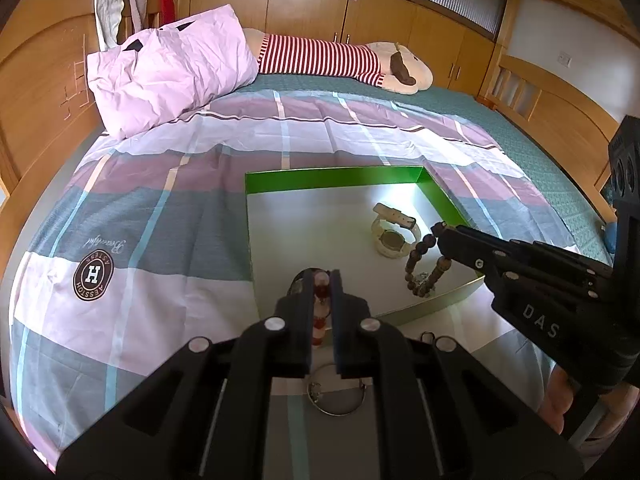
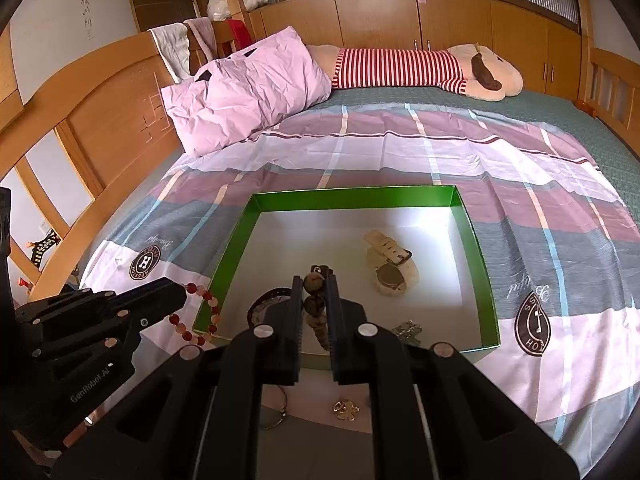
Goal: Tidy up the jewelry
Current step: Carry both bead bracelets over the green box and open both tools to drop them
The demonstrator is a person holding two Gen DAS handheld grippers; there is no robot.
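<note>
My left gripper (image 1: 322,276) clamped a red-and-white beaded bracelet (image 2: 199,314) at the near-left edge of the green-walled shallow box (image 2: 352,196); my right gripper (image 2: 315,280) pinched a brown wooden-bead bracelet (image 1: 422,256) over it, a cream-strapped wristwatch (image 2: 390,266) just beyond

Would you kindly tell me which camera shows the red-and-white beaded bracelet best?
The right wrist view: the red-and-white beaded bracelet hangs in a loop from the left gripper. The left wrist view shows only a few beads between the jaws.
</note>
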